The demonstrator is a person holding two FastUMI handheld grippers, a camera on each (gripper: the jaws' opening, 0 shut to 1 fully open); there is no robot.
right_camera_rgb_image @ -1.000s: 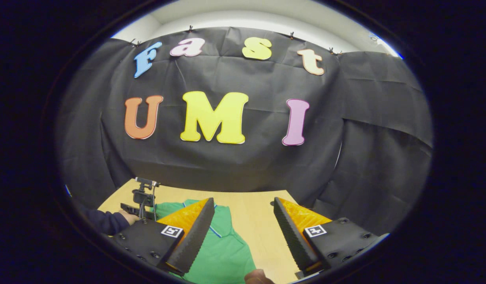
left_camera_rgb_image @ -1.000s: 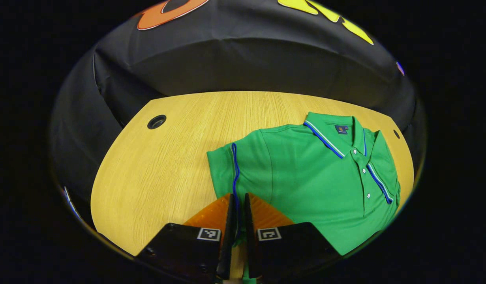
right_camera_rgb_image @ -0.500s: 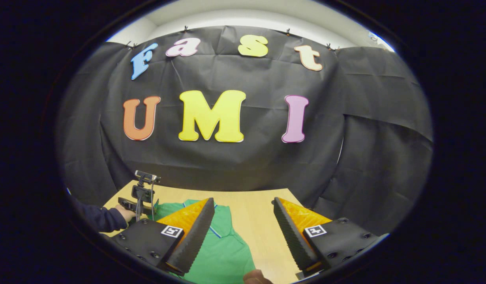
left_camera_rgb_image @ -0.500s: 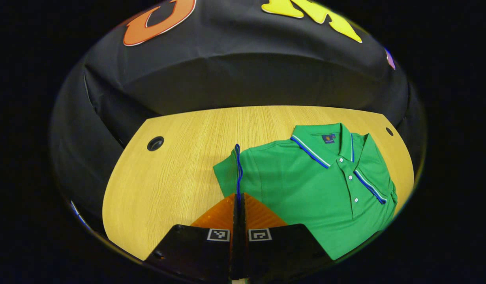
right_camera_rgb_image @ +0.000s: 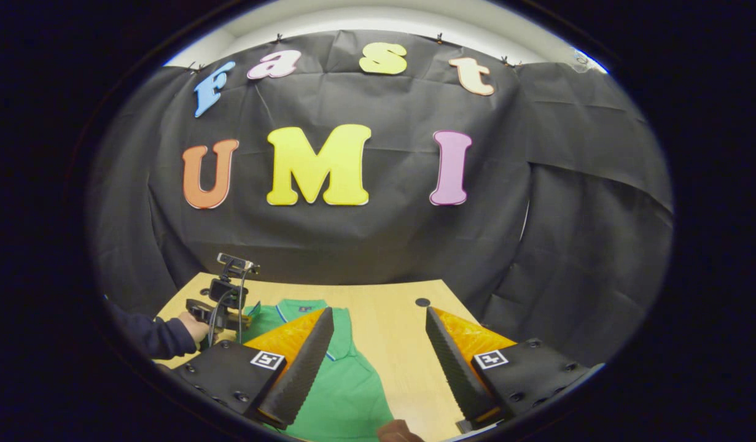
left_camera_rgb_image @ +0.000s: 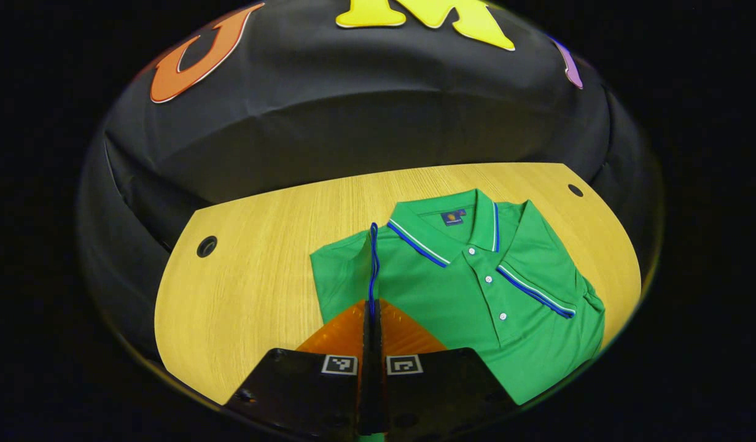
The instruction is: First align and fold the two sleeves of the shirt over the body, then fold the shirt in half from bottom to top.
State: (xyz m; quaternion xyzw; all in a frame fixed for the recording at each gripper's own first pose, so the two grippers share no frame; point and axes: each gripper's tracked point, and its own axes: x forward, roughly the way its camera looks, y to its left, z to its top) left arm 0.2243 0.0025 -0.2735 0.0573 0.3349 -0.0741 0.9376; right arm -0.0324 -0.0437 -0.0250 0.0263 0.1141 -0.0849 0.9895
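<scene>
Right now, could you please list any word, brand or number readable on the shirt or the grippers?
Neck label on the green shirt: too small to read.
Square markers on the left gripper: coded patterns, no words.
Square markers on the right gripper: likewise no words.

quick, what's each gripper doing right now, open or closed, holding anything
Left gripper: closed on the shirt's sleeve, pinching its blue-trimmed edge.
Right gripper: open, holding nothing, above the shirt.

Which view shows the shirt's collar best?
The left gripper view: the collar lies open to the camera, with its striped edges, the placket buttons and most of the green shirt. In the right gripper view only a small part of the collar peeks out behind the right tongs.
</scene>
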